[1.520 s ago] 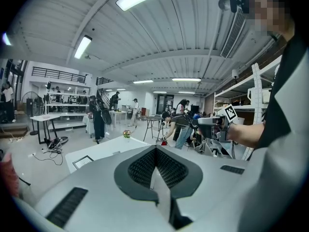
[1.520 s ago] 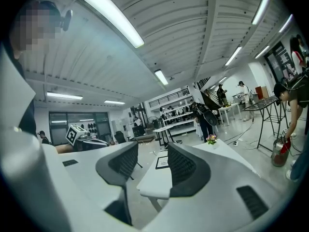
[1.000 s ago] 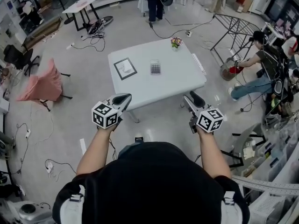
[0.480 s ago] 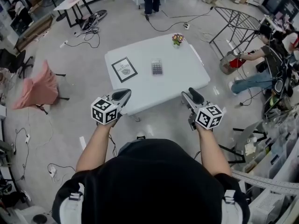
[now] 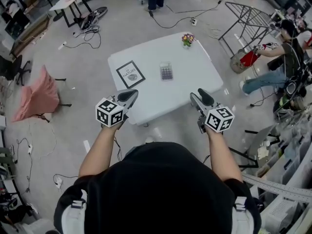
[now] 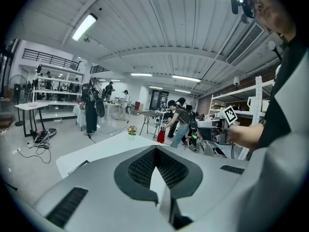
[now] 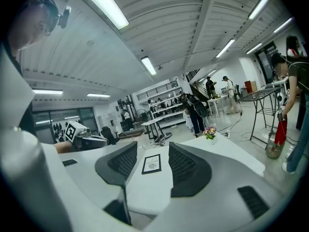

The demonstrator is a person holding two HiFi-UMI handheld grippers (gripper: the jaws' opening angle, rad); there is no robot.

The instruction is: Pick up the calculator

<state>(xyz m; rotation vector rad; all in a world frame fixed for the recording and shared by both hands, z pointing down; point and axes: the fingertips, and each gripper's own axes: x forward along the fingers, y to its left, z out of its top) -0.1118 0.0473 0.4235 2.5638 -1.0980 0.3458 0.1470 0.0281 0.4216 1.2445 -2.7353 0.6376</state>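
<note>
The calculator, grey with dark keys, lies flat near the middle of the white table. Both grippers hover short of the table's near edge, well apart from it. My left gripper is shut, its pads meeting at the tip, empty. My right gripper is open with nothing between its fingers. Through its gap I see the framed print on the table. The calculator does not show in either gripper view.
A black-framed print lies left of the calculator, and a small flower pot stands at the far edge. A pink-draped chair is at left, a folding rack and a crouching person at right. Cables cross the floor.
The view has closed in on the table, which now sits nearer and larger. Both grippers keep the same pose in front of me, left shut and right open.
</note>
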